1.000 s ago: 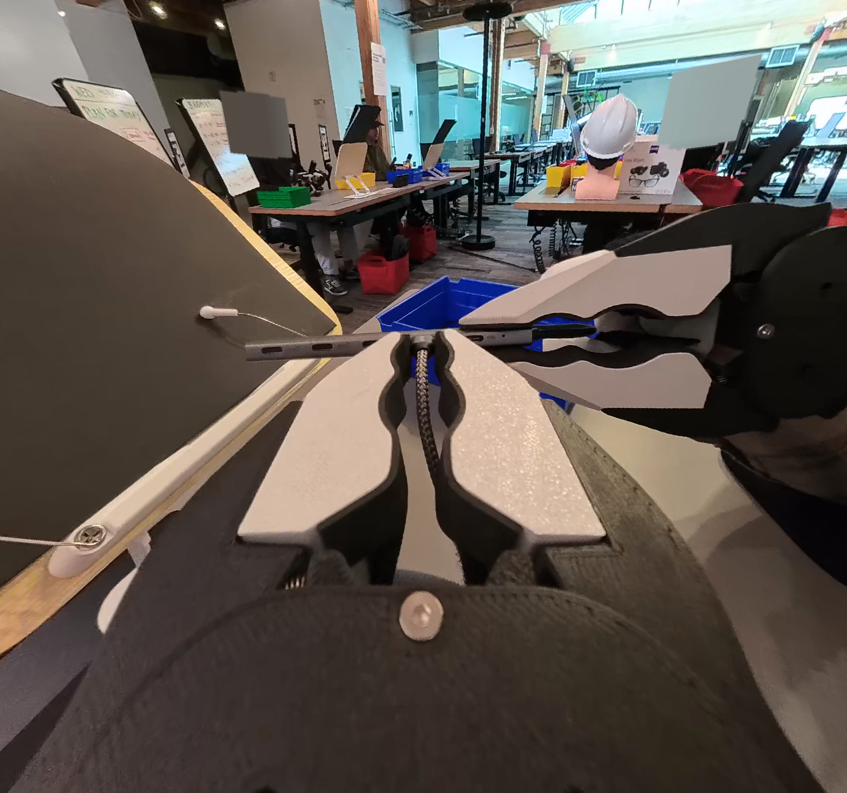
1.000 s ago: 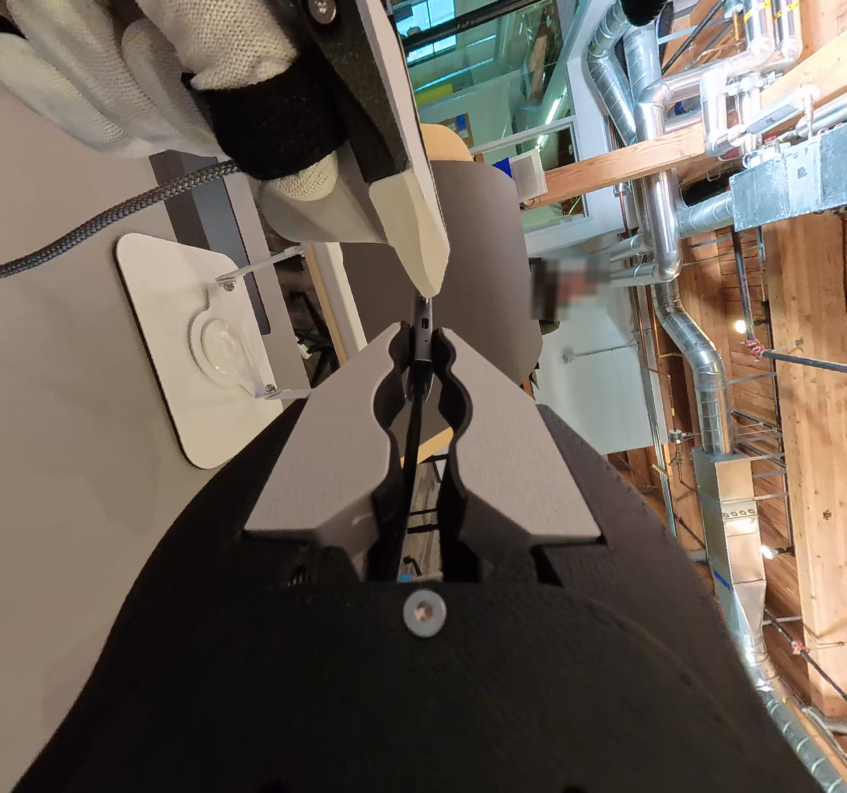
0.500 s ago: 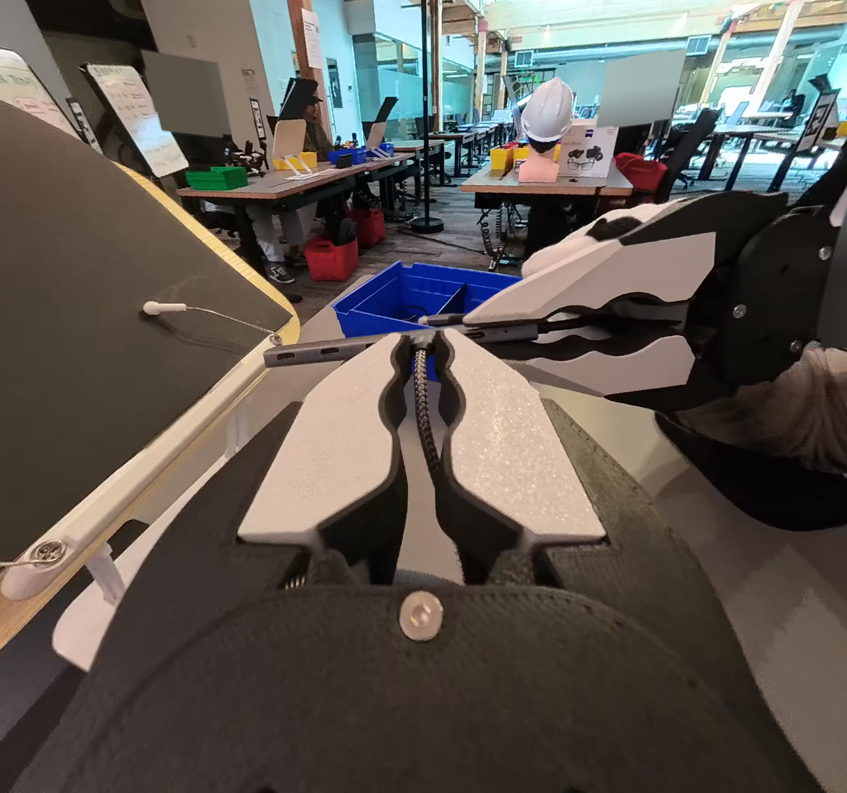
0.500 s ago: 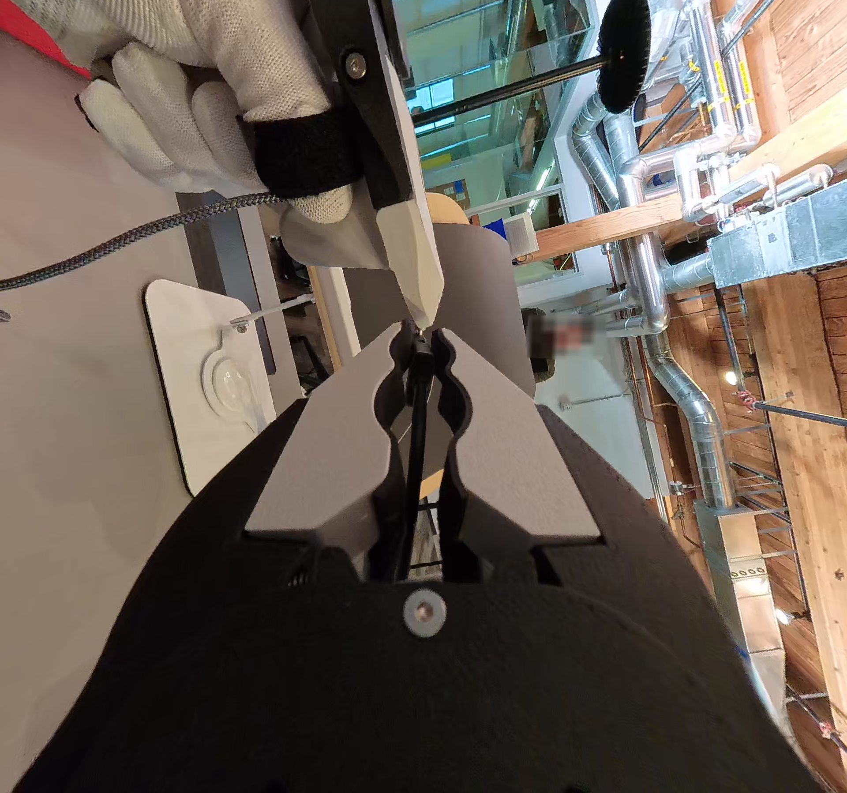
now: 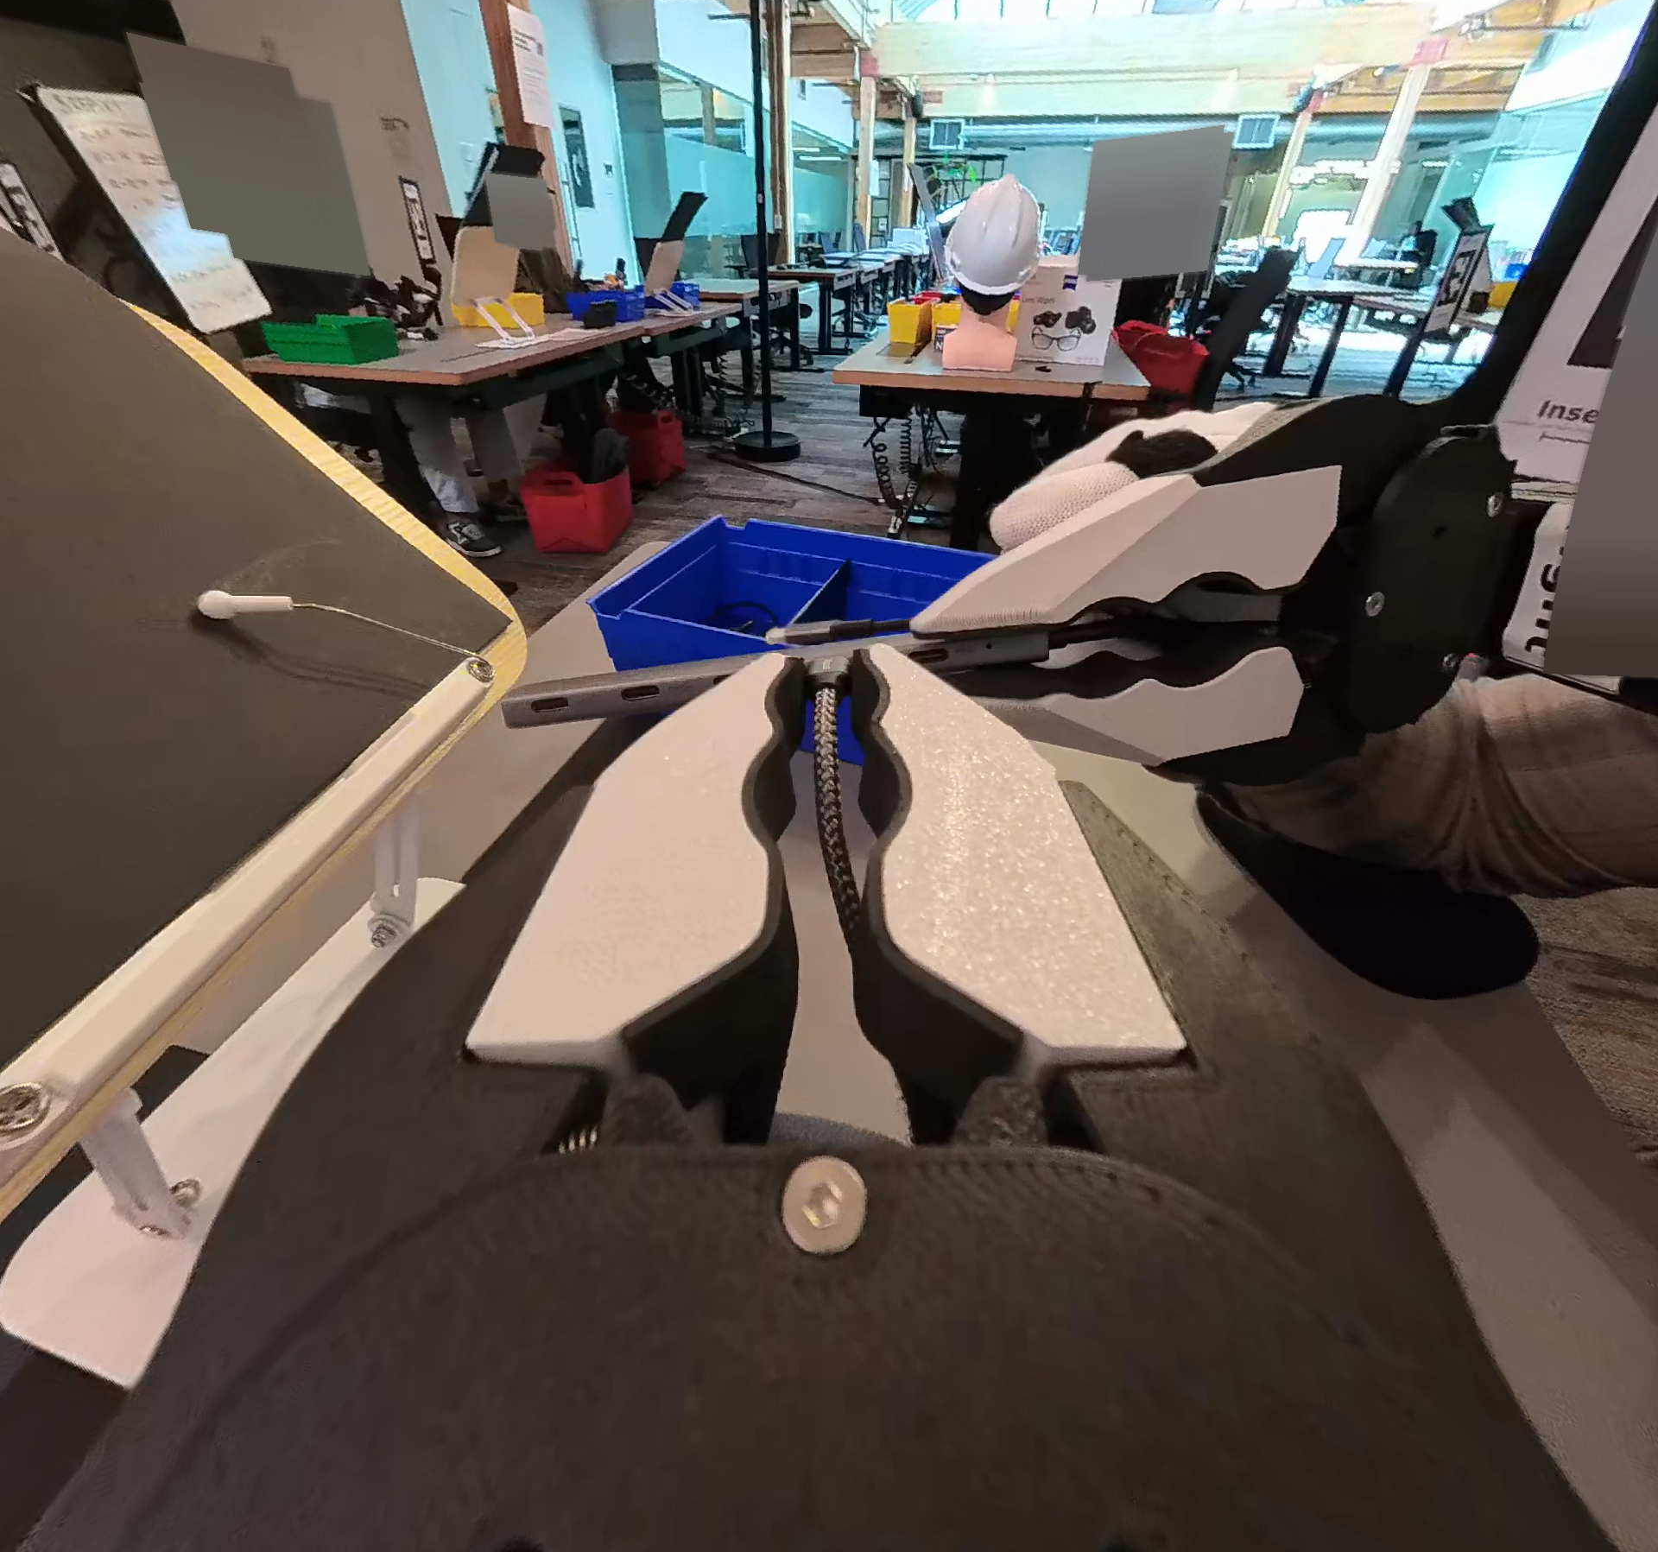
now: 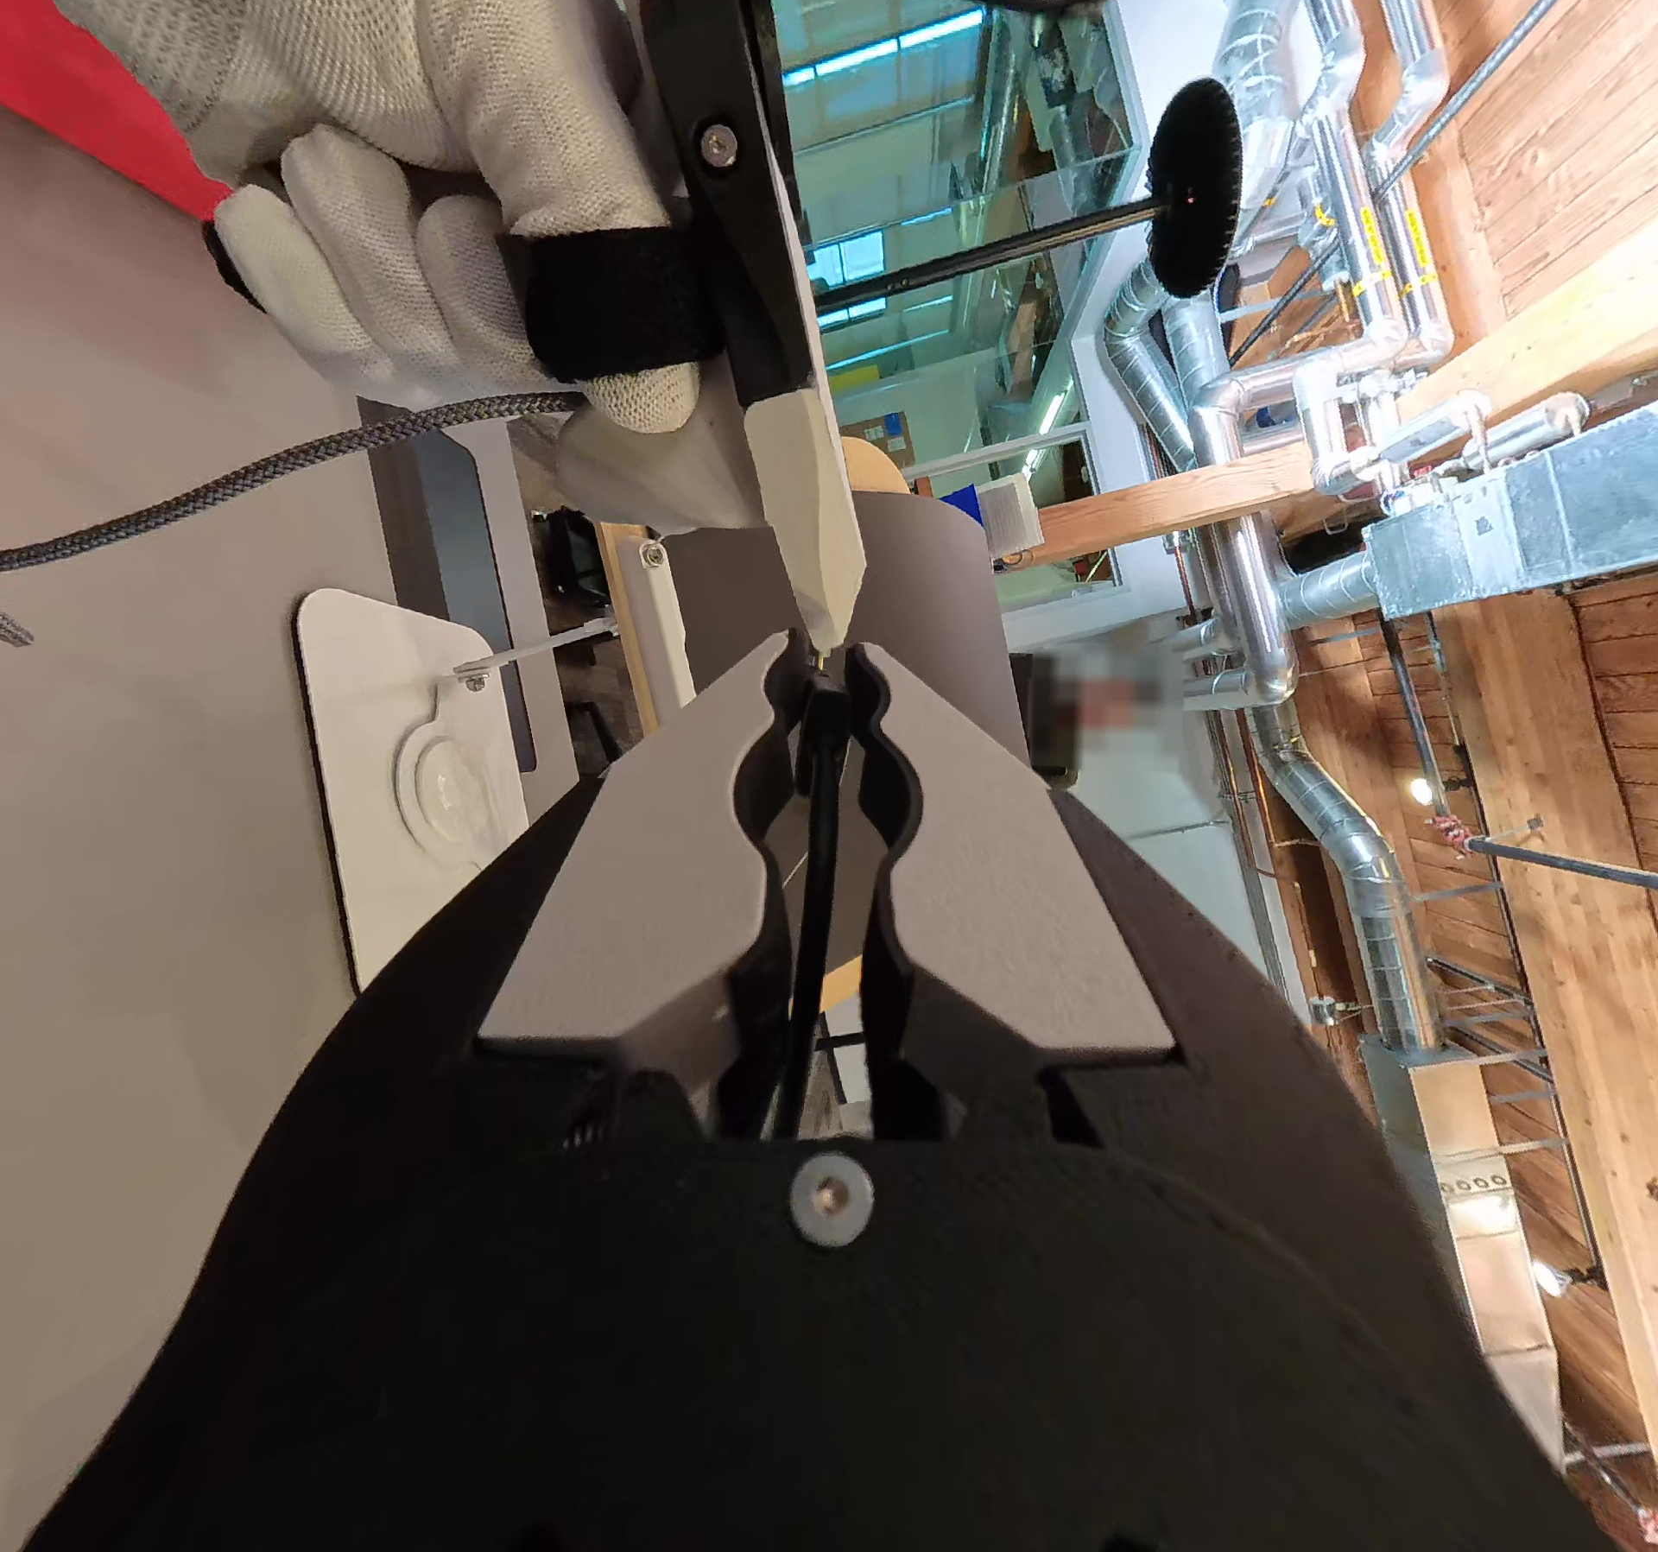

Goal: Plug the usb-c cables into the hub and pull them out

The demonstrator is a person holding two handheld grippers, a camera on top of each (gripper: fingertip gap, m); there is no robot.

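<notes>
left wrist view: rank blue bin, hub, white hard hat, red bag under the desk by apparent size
1. blue bin
2. hub, long but thin, partly hidden by the grippers
3. and 4. white hard hat and red bag look alike; both far off, so no ranking.

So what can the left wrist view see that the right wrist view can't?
Only the left wrist view shows the blue plastic bin, the slim grey metal hub with its empty ports, and a white hard hat.

Only the right wrist view shows silver ceiling pipes and a white knit glove.

Both show the grey braided cable and both hand-held grippers, left and right, meeting tip to tip.
</notes>
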